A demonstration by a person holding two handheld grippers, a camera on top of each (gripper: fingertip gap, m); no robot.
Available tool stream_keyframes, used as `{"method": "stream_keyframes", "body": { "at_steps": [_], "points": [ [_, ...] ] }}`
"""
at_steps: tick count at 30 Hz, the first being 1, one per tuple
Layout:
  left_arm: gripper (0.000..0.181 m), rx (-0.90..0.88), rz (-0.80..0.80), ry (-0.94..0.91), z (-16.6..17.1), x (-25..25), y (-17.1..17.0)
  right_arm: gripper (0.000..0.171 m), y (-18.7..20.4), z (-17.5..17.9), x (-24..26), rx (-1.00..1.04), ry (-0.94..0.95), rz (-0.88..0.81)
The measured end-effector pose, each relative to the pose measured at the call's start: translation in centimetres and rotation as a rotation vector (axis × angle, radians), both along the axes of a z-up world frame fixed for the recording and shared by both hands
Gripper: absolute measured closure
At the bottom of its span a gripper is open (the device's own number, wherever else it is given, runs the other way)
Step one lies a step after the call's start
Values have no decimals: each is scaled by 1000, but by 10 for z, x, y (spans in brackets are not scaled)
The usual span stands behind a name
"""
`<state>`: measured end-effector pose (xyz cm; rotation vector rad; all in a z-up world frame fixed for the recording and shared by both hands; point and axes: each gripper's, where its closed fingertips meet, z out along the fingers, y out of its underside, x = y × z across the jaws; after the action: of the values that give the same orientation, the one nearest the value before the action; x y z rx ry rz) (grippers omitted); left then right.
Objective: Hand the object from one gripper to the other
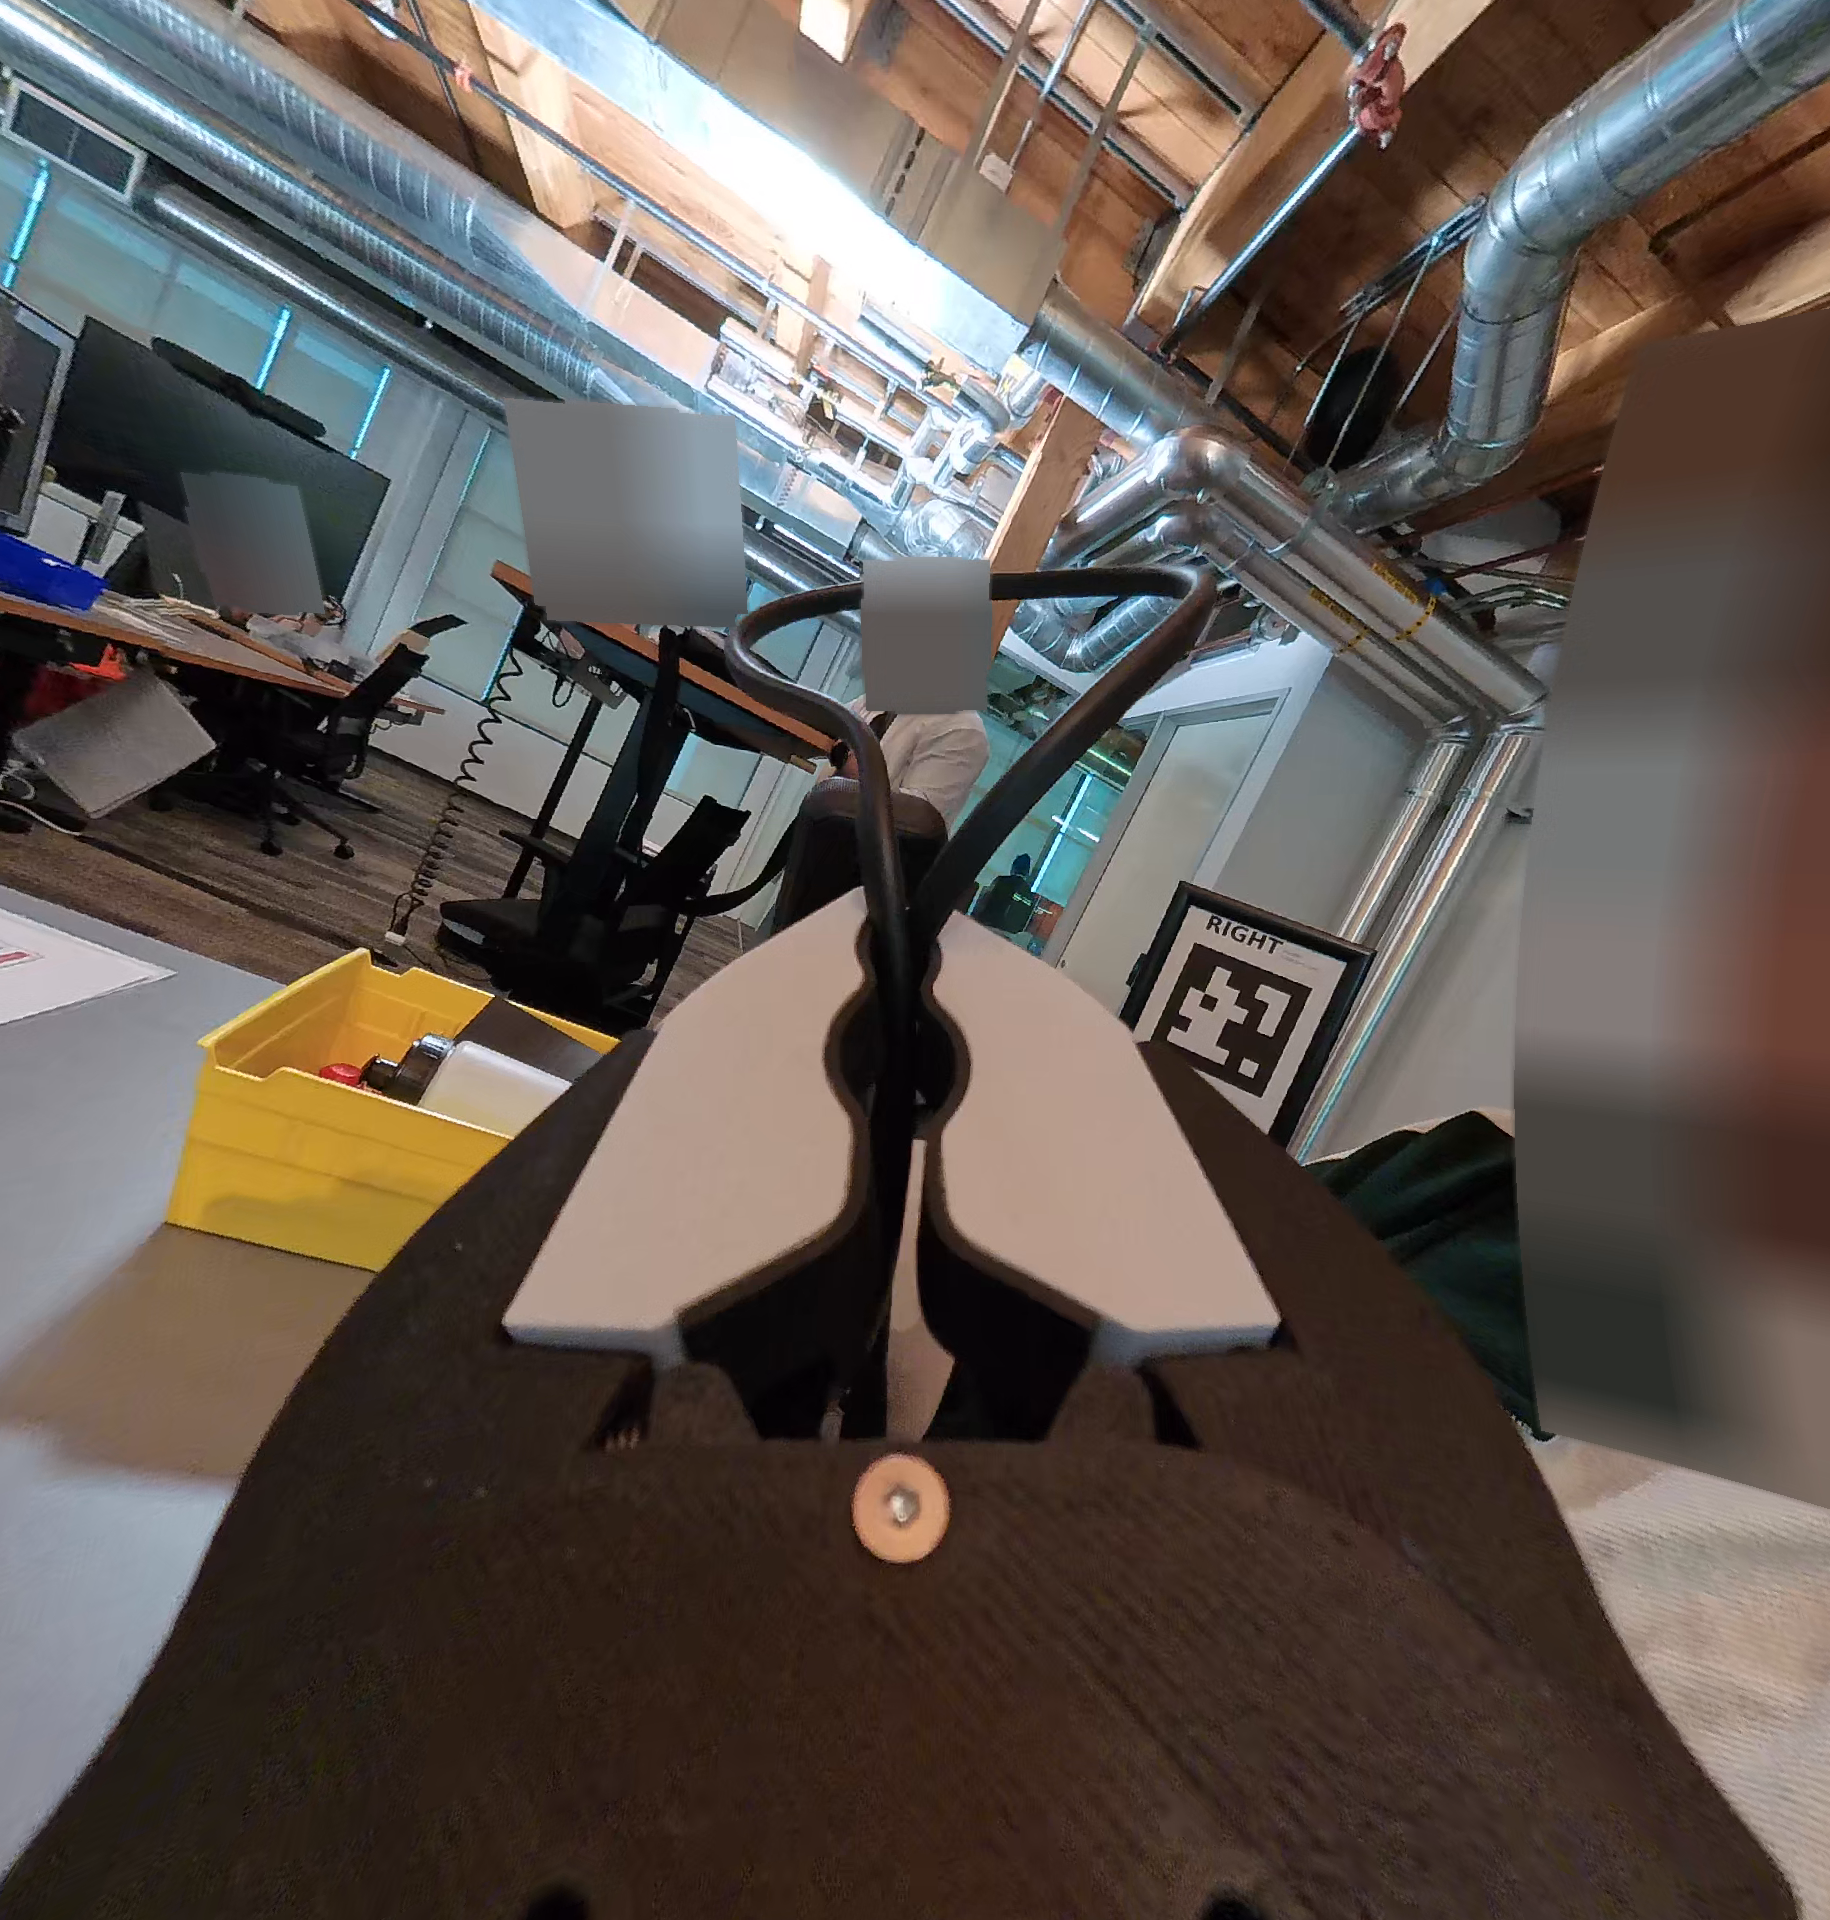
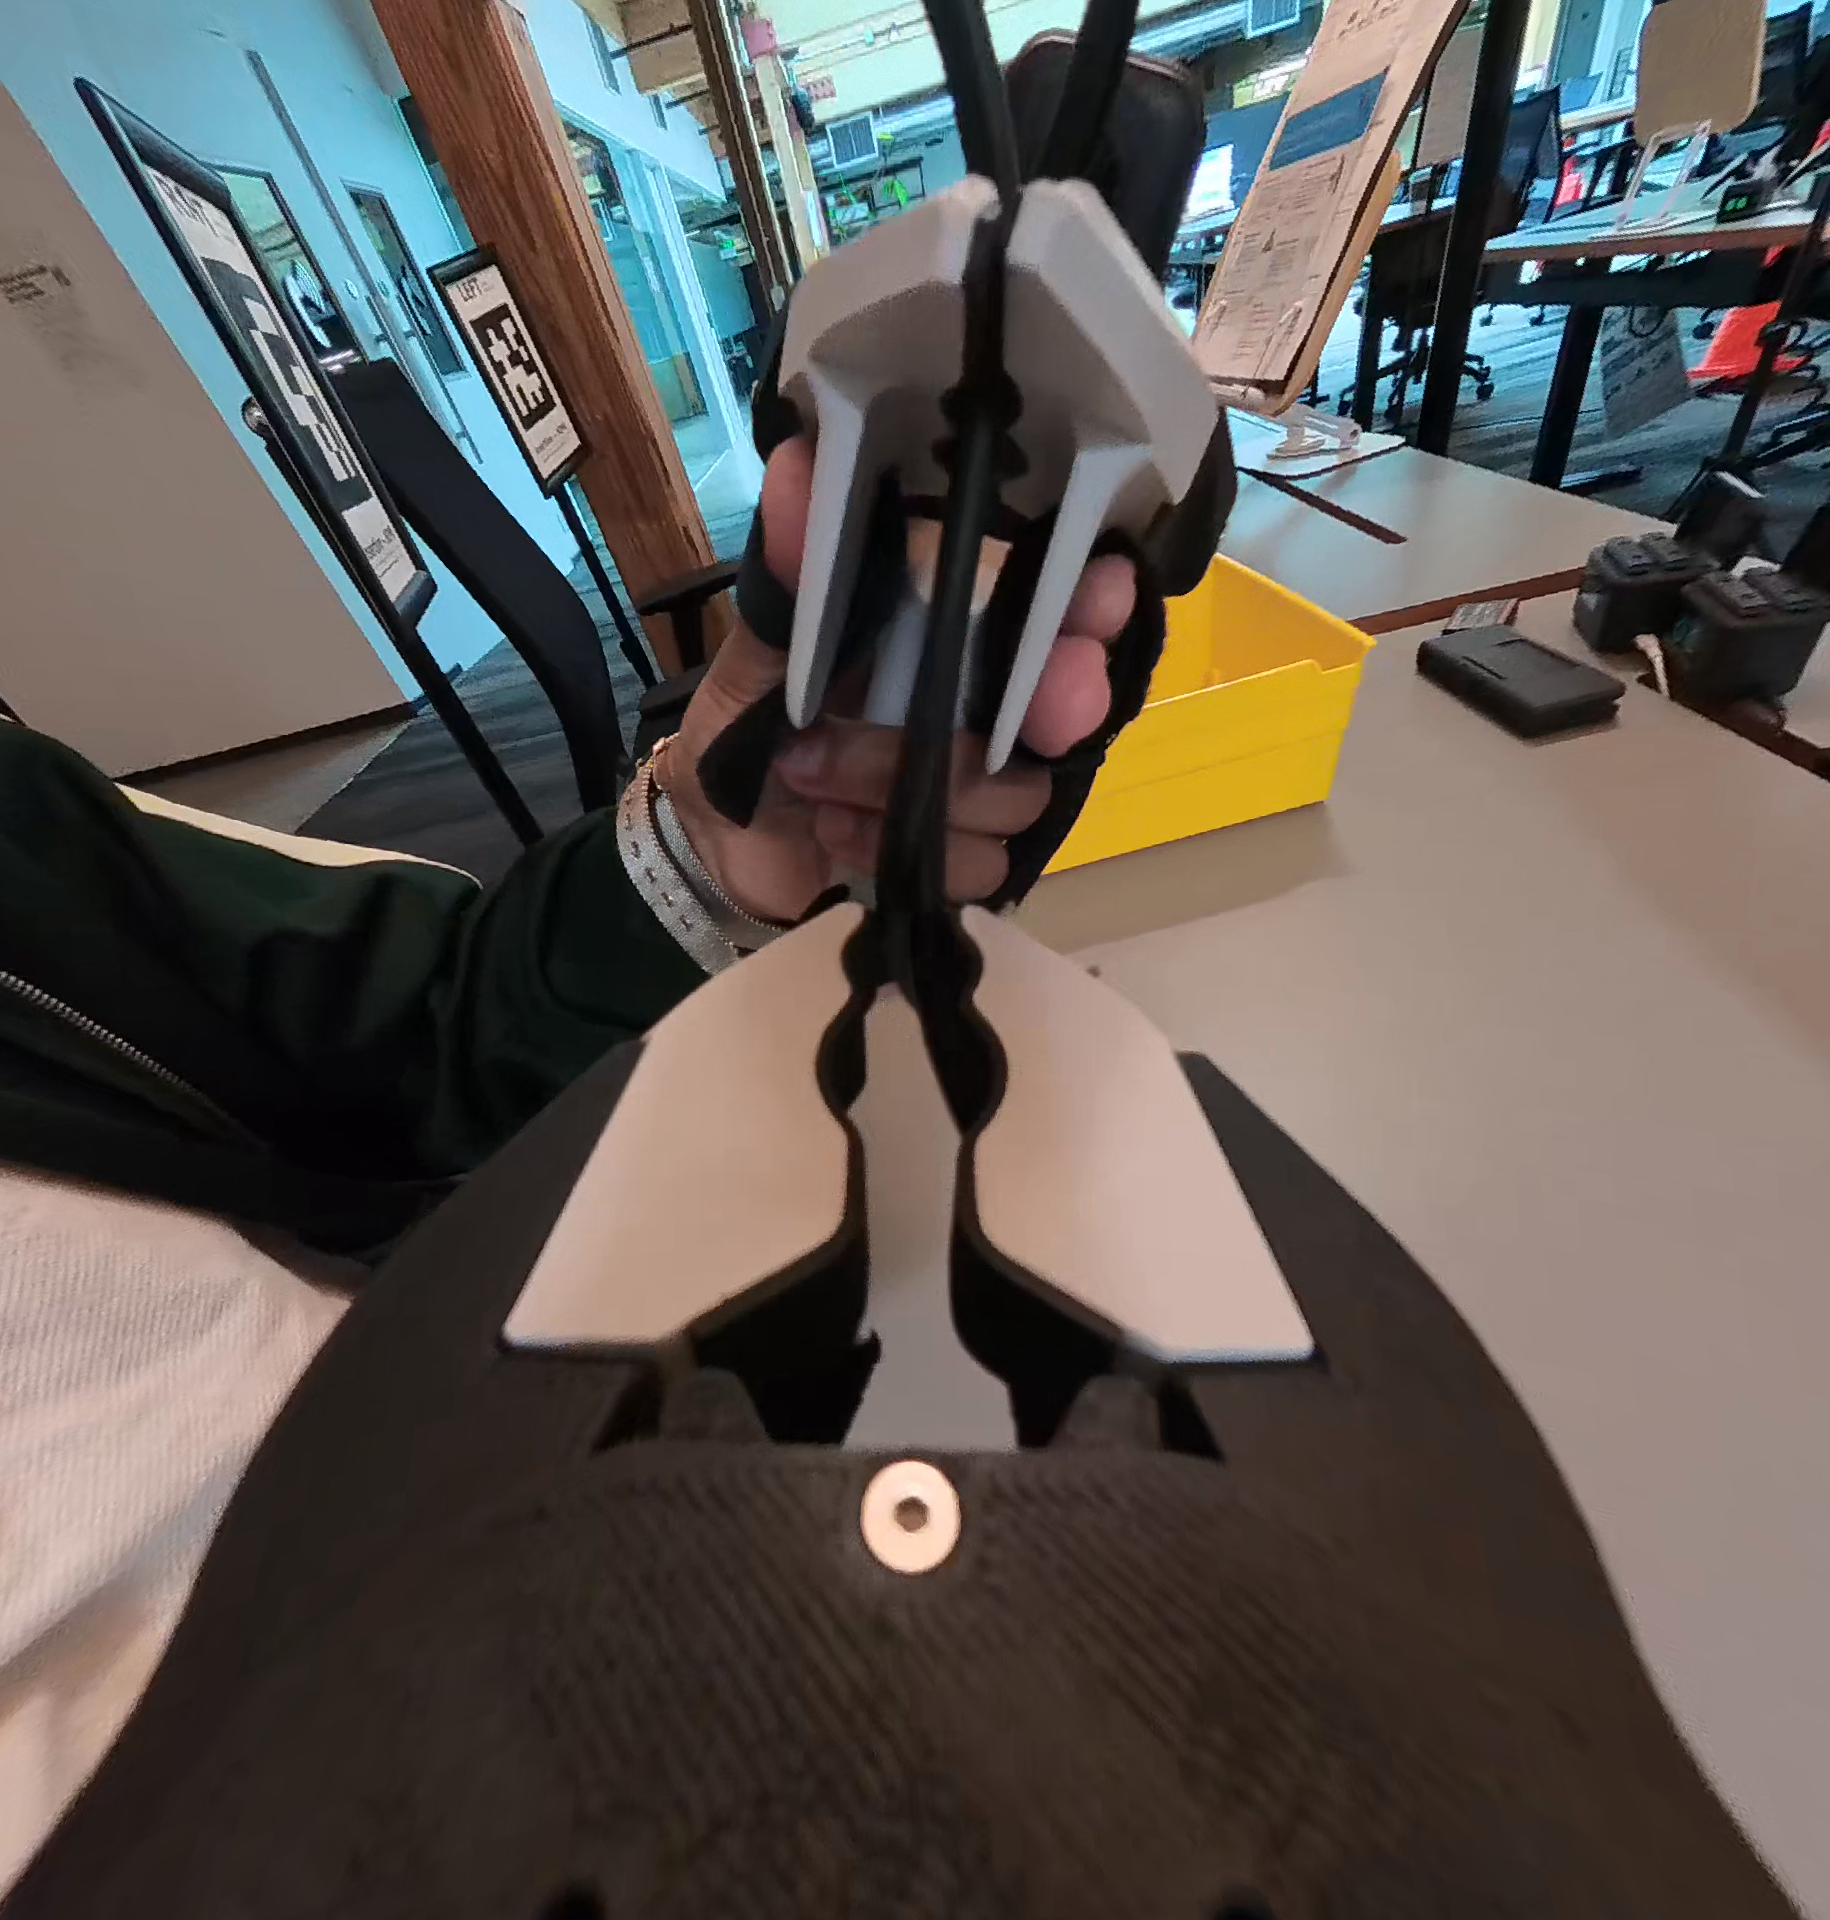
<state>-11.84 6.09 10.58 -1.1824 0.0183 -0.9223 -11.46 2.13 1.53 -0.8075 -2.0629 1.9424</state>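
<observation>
The object is a thin black cable (image 1: 1098,582). My left gripper (image 1: 900,925) is shut on it, and the cable loops up and over above the grey fingertips. In the right wrist view the left gripper (image 2: 994,208) points upward, held in a person's hand (image 2: 859,821). The cable (image 2: 949,623) runs down from it into my right gripper (image 2: 911,925). The right gripper's tips are closed on the cable just below the hand. Both grippers hold the cable above the table.
A yellow bin (image 1: 298,1132) with small items stands on the grey table (image 1: 59,1143); it also shows in the right wrist view (image 2: 1254,707). A black box (image 2: 1519,675) and chargers lie at the far right. A framed marker sign (image 1: 1243,1008) stands behind. Some 10 cm of space lies between my two pairs of fingers.
</observation>
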Motion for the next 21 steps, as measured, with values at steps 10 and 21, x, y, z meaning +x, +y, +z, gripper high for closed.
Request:
{"method": "stream_keyframes", "body": {
  "at_steps": [10,21],
  "points": [
    [149,-45,95,-46,-7,-26,2,164,8,5,-3,6,20,-64],
    [97,-88,336,-109,-6,-90,-26,165,87,38,-11,53,142,-348]
  ]
}}
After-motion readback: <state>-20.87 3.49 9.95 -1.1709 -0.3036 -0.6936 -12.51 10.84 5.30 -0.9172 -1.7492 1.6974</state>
